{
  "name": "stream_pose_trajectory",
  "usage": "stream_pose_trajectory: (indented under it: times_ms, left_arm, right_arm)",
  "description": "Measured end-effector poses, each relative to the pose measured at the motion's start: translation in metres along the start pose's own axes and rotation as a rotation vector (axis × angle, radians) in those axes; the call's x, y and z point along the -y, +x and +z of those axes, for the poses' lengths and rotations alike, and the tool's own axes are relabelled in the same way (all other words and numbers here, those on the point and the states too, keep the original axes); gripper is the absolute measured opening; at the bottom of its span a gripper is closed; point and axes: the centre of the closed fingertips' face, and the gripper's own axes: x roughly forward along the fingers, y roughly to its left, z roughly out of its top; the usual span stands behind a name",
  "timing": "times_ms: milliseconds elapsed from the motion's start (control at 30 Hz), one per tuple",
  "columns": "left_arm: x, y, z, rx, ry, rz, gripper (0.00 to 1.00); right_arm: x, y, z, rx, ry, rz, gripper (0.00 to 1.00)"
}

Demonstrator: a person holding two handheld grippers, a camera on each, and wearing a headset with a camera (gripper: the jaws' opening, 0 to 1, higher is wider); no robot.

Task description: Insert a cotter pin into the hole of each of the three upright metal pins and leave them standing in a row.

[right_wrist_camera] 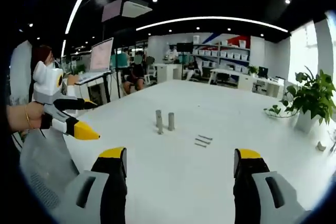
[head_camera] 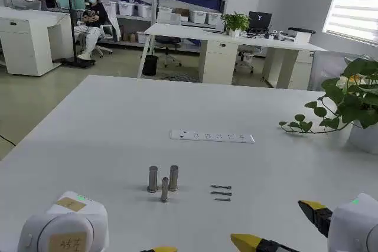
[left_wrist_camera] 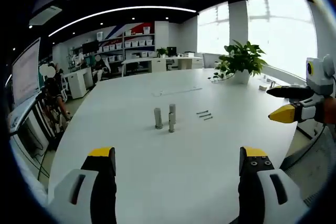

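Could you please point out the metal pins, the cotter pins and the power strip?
metal pins (head_camera: 165, 189): head view, shaft of the front pin.
cotter pins (head_camera: 221, 193): head view, the middle one of three.
power strip (head_camera: 212, 137): head view, middle of its top face.

The left gripper (left_wrist_camera: 178, 153) has a rounded white plastic housing, seen at the lower left of the head view, with a small green light (head_camera: 81, 198) on top and two tan paper labels (head_camera: 71, 203), the lower one bearing handwritten marks. Its jaws are black, capped in yellow at the tips, and rise from pale grey shells, each with a dark oblong slot. The right gripper (right_wrist_camera: 178, 153) has the same white housing, green lamp (head_camera: 355, 200) and yellow-tipped black jaws. At the left edge of the right gripper view, the person's hand (right_wrist_camera: 21, 118) wears a thin gold bangle (right_wrist_camera: 26, 113) above pale grey fabric (right_wrist_camera: 44, 166).
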Motion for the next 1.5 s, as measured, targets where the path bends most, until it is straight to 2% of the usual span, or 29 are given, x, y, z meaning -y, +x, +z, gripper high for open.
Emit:
stream_pose_trajectory:
  times_ms: [367,833,1100,1500]
  left_arm:
    - [-0.0012,-0.0008,0.0021,0.009,-0.03,0.009,0.85]
    - [-0.0039,-0.0023,-0.0004,-0.003,-0.023,0.01,0.83]
    - [-0.0051,-0.0048,0.0039,0.018,-0.03,0.003,0.82]
    - [-0.0058,-0.0014,-0.0022,0.003,-0.039,-0.01,0.78]
  right_arm:
    - [-0.0011,-0.0001,-0.002,-0.01,-0.013,0.006,0.74]
    - [-0.0006,-0.0018,-0.003,-0.014,-0.009,0.002,0.74]
    - [-0.0024,-0.0005,-0.0013,-0.012,0.0,0.012,0.77]
    - [-0.0016,0.007,-0.0042,-0.027,0.008,0.035,0.82]
